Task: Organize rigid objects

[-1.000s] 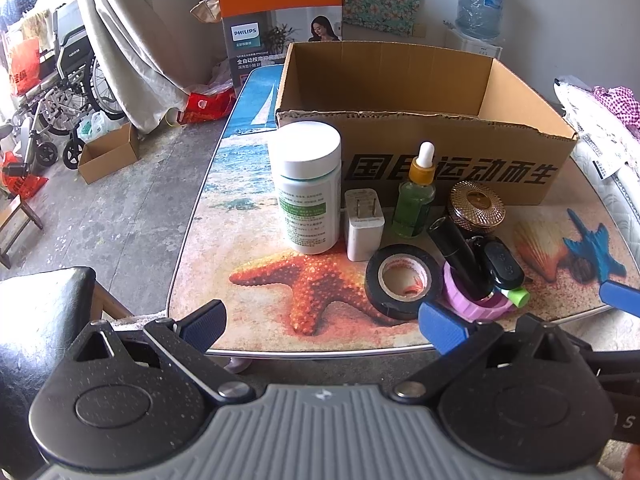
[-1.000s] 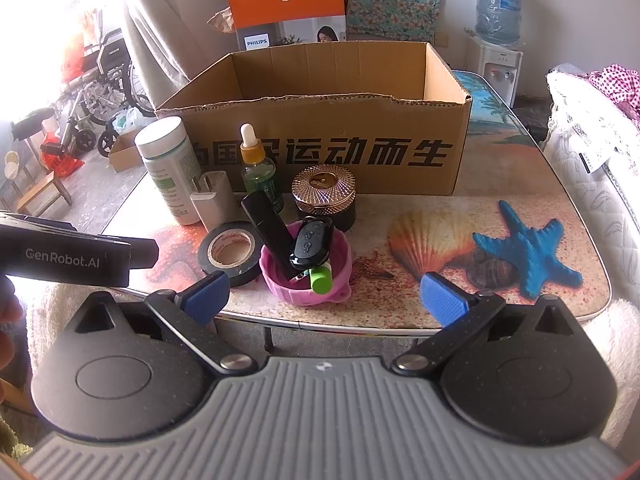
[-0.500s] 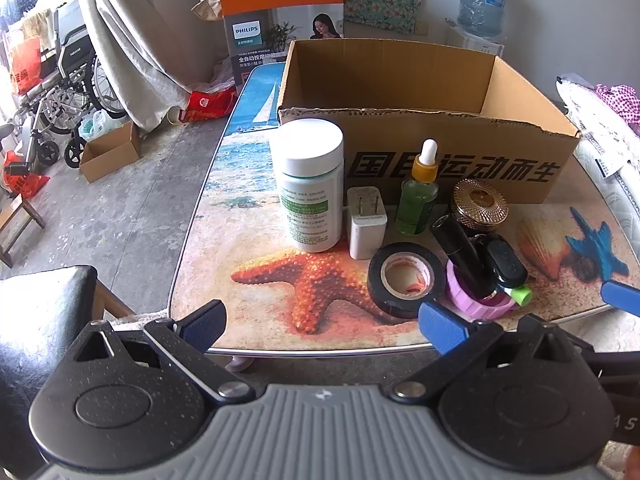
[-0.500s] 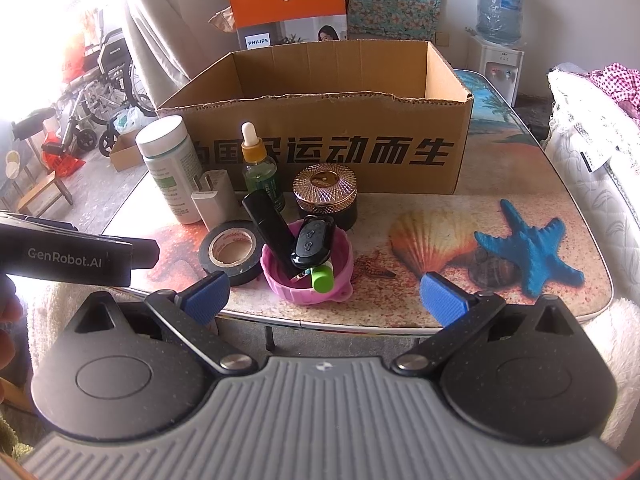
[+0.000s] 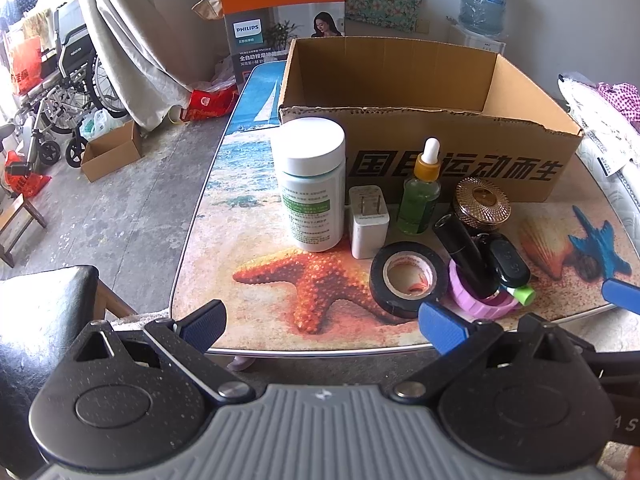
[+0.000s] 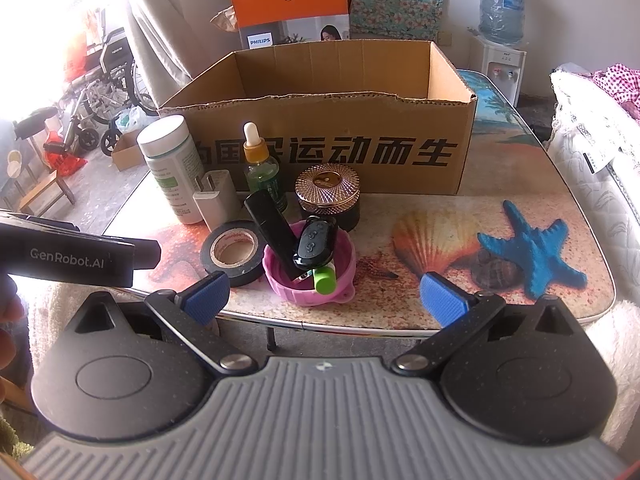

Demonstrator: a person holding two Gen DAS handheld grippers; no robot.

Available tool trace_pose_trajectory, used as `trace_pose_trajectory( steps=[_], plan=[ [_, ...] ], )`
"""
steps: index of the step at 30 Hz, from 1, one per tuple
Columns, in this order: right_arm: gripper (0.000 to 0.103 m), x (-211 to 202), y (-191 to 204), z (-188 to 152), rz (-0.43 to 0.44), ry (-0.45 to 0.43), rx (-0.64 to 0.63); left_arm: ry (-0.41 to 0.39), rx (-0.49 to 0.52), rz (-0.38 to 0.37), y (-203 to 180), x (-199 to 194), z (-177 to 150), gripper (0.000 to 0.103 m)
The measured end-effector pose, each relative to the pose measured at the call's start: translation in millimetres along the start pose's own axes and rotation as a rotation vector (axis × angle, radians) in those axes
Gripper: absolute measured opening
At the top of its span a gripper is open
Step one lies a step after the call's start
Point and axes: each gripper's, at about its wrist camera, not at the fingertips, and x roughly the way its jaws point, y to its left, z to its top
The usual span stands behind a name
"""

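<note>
Rigid objects stand in a cluster on the worktop (image 5: 280, 328), just in front of the open cardboard box (image 5: 400, 80), and none of them appears to be inside it yet, though we cannot see the box floor. From our left: a white-capped bottle (image 5: 314, 188), a white charger plug (image 5: 368, 220) beside it, a green dropper bottle (image 5: 422, 192), a gold-lidded jar (image 5: 482, 202), a roll of black tape (image 6: 234, 250) lying flat, and a pink cup (image 6: 310, 270) holding a black stick, a key fob (image 6: 316, 242) and a small green item.

We judge the task to be at its very start: both tools hover short of the worktop edge, touching nothing. Our left hand-held gripper (image 5: 320, 322) has its jaws spread wide and empty; our right hand-held gripper (image 6: 324, 298) is likewise wide open with nothing between its pads.

Our next move calls for choosing one item and closing on it squarely. The tape roll sits nearest the left tool, the pink cup nearest the right. The cup's leaning contents could tip out if we lift carelessly, so a level grip on its rim or single-item picks seem wiser.
</note>
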Motion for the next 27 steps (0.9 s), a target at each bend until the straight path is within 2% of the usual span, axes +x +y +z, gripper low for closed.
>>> trace_pose_trajectory(
  steps=[19, 23, 27],
  plan=[
    [0.102, 4, -5, 5, -0.002, -0.005, 0.012, 0.012, 0.007, -0.003, -3, 4, 5, 0.103],
    [0.102, 6, -11, 7, -0.006, -0.015, 0.025, 0.007, 0.008, -0.019, -3, 7, 5, 0.103],
    [0.102, 4, -24, 7, 0.004, -0.049, 0.056, -0.023, 0.022, -0.073, -5, 6, 7, 0.103]
  ],
)
